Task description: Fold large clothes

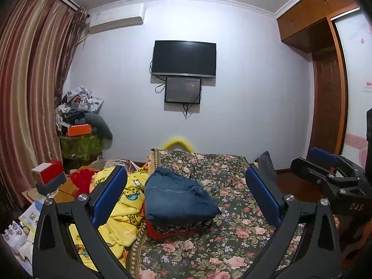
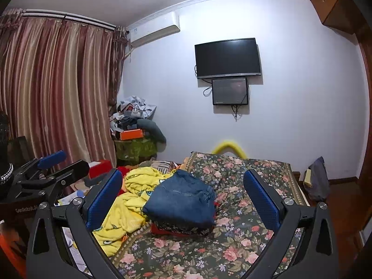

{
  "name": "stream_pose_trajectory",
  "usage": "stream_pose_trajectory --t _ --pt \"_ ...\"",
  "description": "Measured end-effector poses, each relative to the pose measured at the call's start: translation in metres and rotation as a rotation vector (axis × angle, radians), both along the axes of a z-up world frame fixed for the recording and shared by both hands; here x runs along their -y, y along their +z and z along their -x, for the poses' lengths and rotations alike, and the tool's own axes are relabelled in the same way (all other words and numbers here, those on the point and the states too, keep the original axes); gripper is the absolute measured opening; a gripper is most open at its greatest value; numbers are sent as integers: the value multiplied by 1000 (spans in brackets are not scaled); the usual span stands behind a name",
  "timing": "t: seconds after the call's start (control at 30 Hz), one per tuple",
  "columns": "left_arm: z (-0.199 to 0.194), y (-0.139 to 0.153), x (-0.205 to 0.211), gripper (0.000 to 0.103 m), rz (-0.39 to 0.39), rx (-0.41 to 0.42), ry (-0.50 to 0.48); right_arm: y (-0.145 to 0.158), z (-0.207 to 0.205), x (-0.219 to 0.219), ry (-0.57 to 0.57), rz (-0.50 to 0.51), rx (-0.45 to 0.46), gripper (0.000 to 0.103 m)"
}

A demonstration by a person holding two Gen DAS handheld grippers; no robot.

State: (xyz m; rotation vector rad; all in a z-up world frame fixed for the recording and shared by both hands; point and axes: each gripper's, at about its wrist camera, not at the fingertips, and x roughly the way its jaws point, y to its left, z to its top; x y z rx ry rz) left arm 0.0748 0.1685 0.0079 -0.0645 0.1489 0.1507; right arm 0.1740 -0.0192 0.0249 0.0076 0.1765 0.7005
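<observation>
Folded blue jeans (image 1: pixel 179 198) (image 2: pixel 183 203) lie on top of a small stack of folded clothes, with a dark patterned piece and a red one (image 1: pixel 172 231) (image 2: pixel 162 231) under them, on the floral bedspread (image 1: pixel 232 244) (image 2: pixel 209 251). My left gripper (image 1: pixel 186 193) stands open in front of the stack, nothing between its blue pads (image 1: pixel 109 197). My right gripper (image 2: pixel 183 197) is also open and empty, short of the stack. It also shows from the side at the right edge of the left wrist view, as the right gripper (image 1: pixel 325 167). The left gripper (image 2: pixel 51 162) appears at the left edge of the right wrist view.
A crumpled yellow cartoon blanket (image 1: pixel 123 209) (image 2: pixel 130 200) lies left of the stack. A cluttered pile with an orange box (image 1: pixel 79 129) fills the far left corner by the curtains (image 1: pixel 28 93). Boxes and papers (image 1: pixel 48 174) sit left of the bed. A wardrobe (image 1: pixel 325 81) stands at right.
</observation>
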Motion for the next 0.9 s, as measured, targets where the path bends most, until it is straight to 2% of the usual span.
stream_pose_trajectory --t 0.57,0.9 --pt "-9 -14 -9 102 34 -54 17 -4 3 2 -8 25 -22 103" --pt "-13 -17 -8 102 26 -70 20 -6 0 4 -2 32 -36 103"
